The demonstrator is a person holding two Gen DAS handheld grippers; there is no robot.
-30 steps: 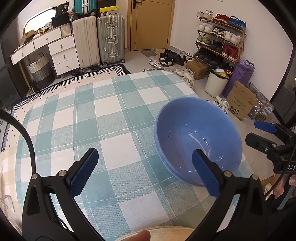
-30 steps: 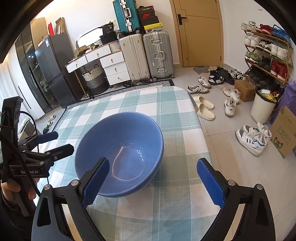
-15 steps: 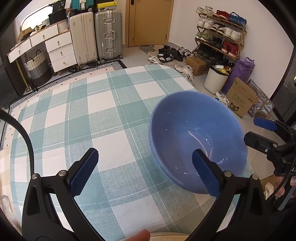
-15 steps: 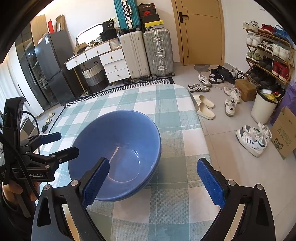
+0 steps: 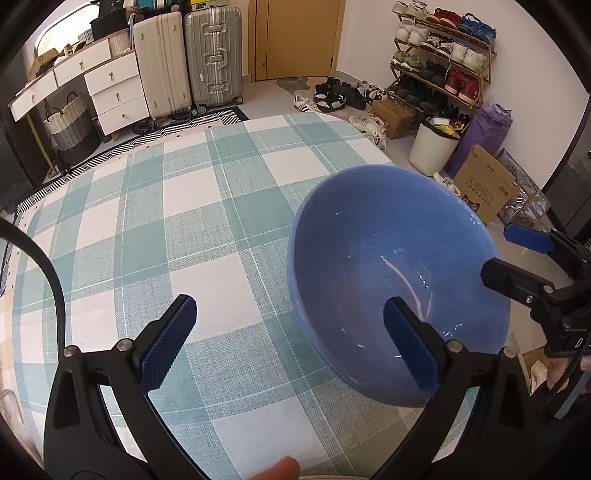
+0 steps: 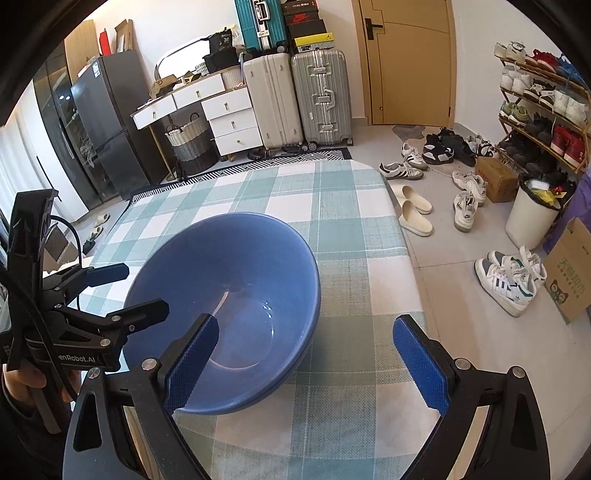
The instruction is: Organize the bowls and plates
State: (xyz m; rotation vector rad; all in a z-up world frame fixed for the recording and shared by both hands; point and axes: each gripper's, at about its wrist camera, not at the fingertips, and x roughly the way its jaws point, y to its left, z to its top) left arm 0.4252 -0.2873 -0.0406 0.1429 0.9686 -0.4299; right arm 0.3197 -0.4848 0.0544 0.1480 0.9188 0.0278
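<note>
1. The deep glossy blue bowl (image 5: pixel 391 266) has its near rim hidden behind a gripper finger (image 5: pixel 410 347).
2. A pale round rim (image 5: pixel 332 477) and a fingertip (image 5: pixel 277 470) are cut off by the bottom edge.

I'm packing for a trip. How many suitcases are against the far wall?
3. A cream suitcase and a silver suitcase stand side by side next to the drawers; a teal suitcase sits above the cream one. Others may be hidden behind them.

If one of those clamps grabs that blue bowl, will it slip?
Possibly. The blue bowl looks glossy, with light glinting inside, so probably slick. It seems rigid and likely breakable. Its wide rim over a narrower base suggests it may tip if pushed.
</note>
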